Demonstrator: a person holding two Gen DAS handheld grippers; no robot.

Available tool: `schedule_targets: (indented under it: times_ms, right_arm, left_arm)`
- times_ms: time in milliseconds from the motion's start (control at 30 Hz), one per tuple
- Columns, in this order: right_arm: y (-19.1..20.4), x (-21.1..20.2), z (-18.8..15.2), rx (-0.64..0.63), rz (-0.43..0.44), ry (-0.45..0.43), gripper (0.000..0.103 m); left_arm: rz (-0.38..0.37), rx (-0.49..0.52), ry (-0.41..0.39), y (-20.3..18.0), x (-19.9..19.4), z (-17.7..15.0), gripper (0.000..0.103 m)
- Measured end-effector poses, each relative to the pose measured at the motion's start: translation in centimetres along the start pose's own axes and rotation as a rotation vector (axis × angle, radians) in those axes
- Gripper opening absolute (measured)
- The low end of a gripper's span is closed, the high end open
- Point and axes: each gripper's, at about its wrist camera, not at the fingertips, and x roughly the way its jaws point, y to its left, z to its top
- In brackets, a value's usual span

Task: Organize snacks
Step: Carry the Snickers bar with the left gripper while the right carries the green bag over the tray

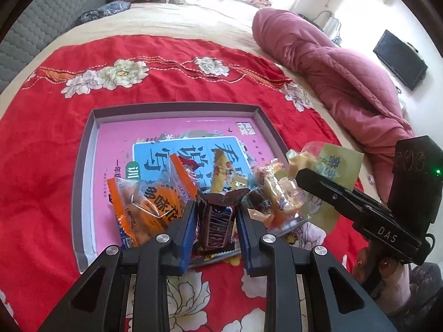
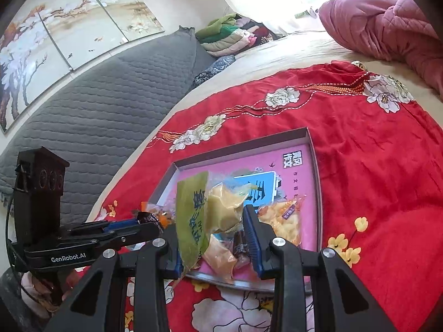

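My left gripper clamps the Snickers bar over the tray, my right gripper barely pinches the green packet above it; slack film may slip free

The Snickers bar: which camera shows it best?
The left wrist view: the Snickers bar sits centred between the left gripper's fingers, logo readable. The right wrist view shows only its dark wrapper end poking out of that gripper, seen side-on.
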Motion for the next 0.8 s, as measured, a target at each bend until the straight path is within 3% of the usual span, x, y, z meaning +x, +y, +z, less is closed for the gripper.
schedule_targets:
  times_ms: [800]
  right_arm:
    - [0.9, 0.8, 0.5, -0.071, -0.032, -0.002, 0.036]
  left_arm:
    - [0.031, -0.039, -0.002, 1.2, 2.1, 0.3, 0.029]
